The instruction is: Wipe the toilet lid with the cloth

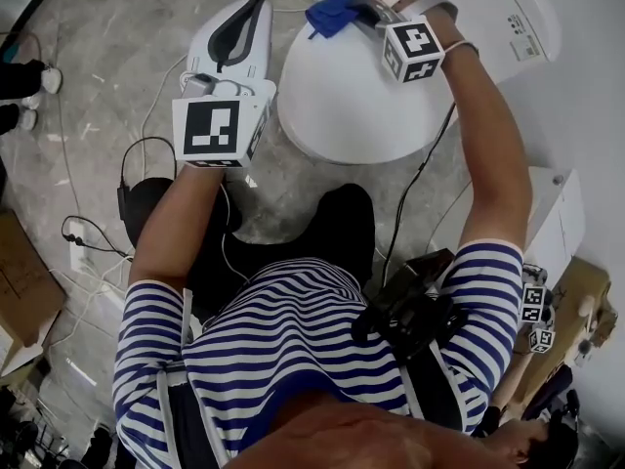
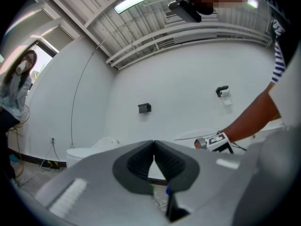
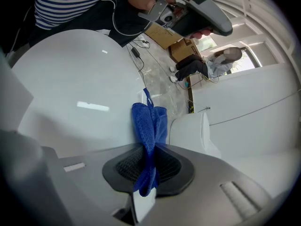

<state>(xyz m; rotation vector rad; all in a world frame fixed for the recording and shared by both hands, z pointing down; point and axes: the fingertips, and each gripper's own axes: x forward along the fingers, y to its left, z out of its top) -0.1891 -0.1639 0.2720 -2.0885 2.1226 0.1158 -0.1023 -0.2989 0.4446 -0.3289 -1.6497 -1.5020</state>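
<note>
The toilet lid (image 1: 361, 96) is closed, a white oval in the far centre of the head view, glossy and bare over most of its surface. The cloth (image 1: 337, 13), blue and bunched, sits at the lid's far-left rim, partly overhanging it. I read the right gripper (image 3: 149, 166) as clamped on the cloth: its jaws are drawn in to the thickness of one narrow fold, with a short tail behind the pads and the bulk hanging forward. I cannot confirm that the cloth touches the lid. The left gripper (image 2: 154, 147) is held left of the lid over the floor (image 1: 117, 47), with its jaws fully together and nothing between them. I judge the wipe to be at its start. Hazards from here:

- **Cloth pull-out:** the grip is on a thin fold, so drag across the lid may pull the cloth out.
- **Poor coverage:** the bunched cloth offers a small contact patch, so strokes may leave unwiped bands.
- **Jaw contact:** pressing too low would put the hard jaw tips on the lid.
- **Running off the rim:** a stroke started at the rim may run off the edge.
- **Cable drag:** the cable (image 1: 430, 154) hanging from the right arm crosses the lid's right edge and may drag over it.
</note>
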